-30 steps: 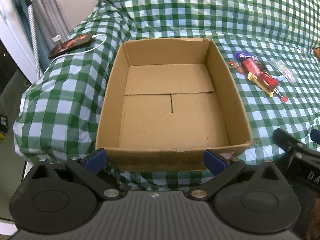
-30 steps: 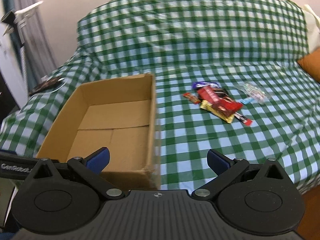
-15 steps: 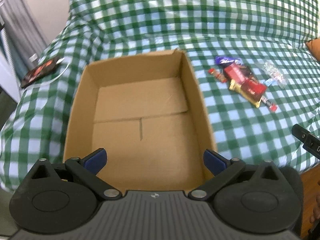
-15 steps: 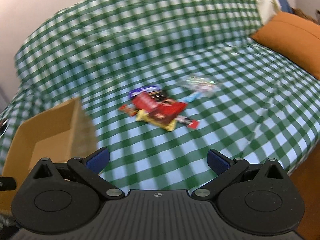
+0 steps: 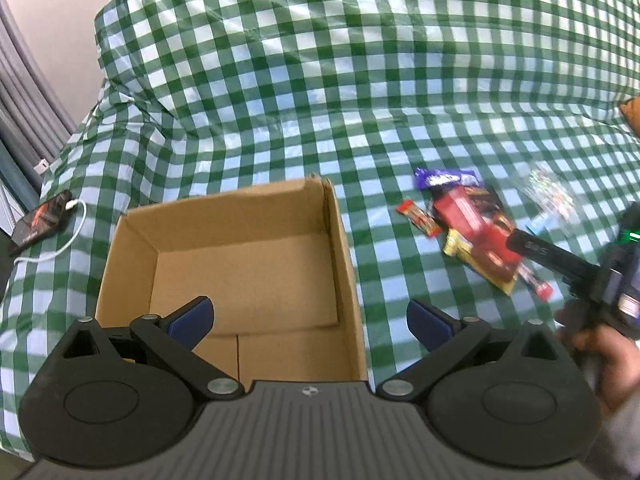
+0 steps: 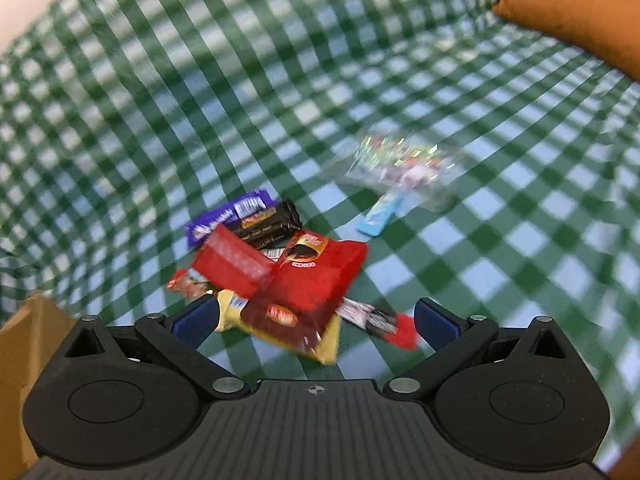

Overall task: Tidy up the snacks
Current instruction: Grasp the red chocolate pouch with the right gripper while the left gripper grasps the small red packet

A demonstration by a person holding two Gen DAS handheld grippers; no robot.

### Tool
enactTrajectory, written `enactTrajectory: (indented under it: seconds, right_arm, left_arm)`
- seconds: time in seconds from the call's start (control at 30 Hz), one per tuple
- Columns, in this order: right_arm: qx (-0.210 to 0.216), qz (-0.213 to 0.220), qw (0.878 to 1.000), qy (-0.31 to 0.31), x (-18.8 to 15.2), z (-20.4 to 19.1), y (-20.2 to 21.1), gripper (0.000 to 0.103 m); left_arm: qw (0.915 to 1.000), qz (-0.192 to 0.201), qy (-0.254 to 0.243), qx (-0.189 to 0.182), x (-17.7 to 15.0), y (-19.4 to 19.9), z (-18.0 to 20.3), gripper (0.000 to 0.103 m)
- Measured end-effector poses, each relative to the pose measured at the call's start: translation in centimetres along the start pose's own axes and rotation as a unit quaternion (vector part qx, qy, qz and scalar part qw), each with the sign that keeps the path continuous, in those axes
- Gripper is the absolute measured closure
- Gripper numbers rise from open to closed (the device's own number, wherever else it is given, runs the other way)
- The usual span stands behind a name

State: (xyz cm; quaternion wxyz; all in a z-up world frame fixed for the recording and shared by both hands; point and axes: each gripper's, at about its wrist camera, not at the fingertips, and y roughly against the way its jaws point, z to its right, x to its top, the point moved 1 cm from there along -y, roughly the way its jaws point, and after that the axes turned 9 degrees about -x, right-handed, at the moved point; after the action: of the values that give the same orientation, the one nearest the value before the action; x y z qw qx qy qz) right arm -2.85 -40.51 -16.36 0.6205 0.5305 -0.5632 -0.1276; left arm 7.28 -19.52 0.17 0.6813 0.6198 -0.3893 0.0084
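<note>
Right wrist view: the right tool (image 6: 314, 320), fingers spread and empty, has closed in on the snack pile (image 6: 280, 276), now low centre of frame between its tips, so a first pick looks near. The red packet (image 6: 316, 280) runs lower left to upper right. The left tool (image 5: 310, 320), also spread, hovers over the empty cardboard box (image 5: 240, 256) on the checked cover (image 5: 320, 80).
</note>
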Motion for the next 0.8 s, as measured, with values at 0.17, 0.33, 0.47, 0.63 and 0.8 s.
enactTrajectory:
  seconds: [0.17,0.33,0.47,0.63,0.8]
  right_arm:
    - [-0.032,-0.048,0.998,0.006,1.5,-2.5,-7.3,0.000]
    - [-0.075,-0.012,0.993,0.095,0.4,-4.2,-9.1,0.024]
    - [-0.064,0.009,0.995,0.081,0.1,-1.4,-7.3,0.044]
    - [-0.074,0.053,0.995,0.039,0.6,4.2,-3.8,0.045]
    - [-0.100,0.057,0.993,0.018,0.8,8.8,-2.9,0.044]
  left_arm:
    - [0.9999,-0.009,-0.003,0.010,2.2,-2.6,0.1,0.000]
    - [0.9997,-0.024,-0.002,0.003,3.9,-5.7,1.7,0.000]
    - [0.9994,-0.031,0.000,-0.017,4.7,-8.5,3.5,0.000]
    - [0.9976,-0.046,0.013,-0.050,6.1,-13.6,6.7,0.000]
    - [0.9963,-0.049,0.027,-0.066,7.4,-19.1,10.4,0.000]
